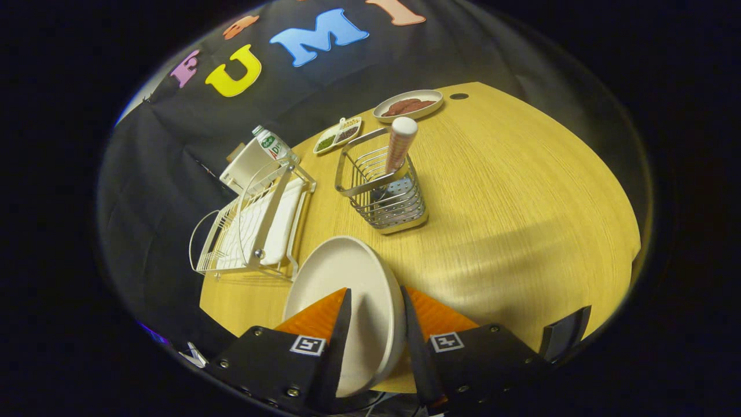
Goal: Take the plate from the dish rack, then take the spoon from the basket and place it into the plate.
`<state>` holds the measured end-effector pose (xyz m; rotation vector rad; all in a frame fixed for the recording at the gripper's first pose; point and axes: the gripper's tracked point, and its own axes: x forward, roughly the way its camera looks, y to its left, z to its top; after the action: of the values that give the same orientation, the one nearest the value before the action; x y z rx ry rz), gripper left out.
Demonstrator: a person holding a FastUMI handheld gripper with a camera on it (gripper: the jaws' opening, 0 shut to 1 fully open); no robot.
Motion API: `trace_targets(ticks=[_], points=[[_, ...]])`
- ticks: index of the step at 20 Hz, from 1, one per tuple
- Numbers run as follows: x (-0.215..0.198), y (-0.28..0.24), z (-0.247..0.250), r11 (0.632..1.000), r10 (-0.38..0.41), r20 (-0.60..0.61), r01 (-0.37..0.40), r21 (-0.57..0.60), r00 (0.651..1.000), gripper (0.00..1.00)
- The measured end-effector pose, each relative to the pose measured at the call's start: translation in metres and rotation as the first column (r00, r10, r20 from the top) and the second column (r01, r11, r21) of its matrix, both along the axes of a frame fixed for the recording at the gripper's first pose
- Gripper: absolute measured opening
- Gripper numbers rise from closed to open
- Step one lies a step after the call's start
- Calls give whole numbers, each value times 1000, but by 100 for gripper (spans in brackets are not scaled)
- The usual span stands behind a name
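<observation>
A cream plate (pixel 341 272) stands on edge between the two fingers of my gripper (pixel 376 298), which is shut on its rim and holds it above the wooden table (pixel 521 220). Beyond the fingers and to the left stands the white wire dish rack (pixel 255 226), with no plate in it. Straight ahead, past the plate, a metal wire basket (pixel 385 191) holds the spoon (pixel 400 142), upright, with a white-tipped patterned handle sticking out of the top.
At the table's far edge lie an oval dish of brown food (pixel 408 105) and a small two-part dish (pixel 337 136) of dark bits. A white bottle (pixel 272 145) stands behind the rack. A round hole (pixel 458 96) marks the far corner.
</observation>
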<state>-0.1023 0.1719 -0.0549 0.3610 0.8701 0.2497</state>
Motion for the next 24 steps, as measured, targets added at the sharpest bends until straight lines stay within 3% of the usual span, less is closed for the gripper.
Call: trace_targets(ticks=[3,4,7,10,13,17,20,24], points=[[2,-14,-1,999,13,9,-13,-44,1000,52],[3,-19,0,997,16,26,-14,-70,1000,57],[5,-34,22,984,46,141,-21,-174,989,57],[7,-43,58,969,78,278,-8,-247,957,57],[18,-51,106,961,92,444,36,-273,891,57],[38,-62,154,944,102,628,123,-305,772,57],[50,-59,166,943,91,694,163,-291,714,57],[67,-61,174,940,77,797,223,-259,600,57]])
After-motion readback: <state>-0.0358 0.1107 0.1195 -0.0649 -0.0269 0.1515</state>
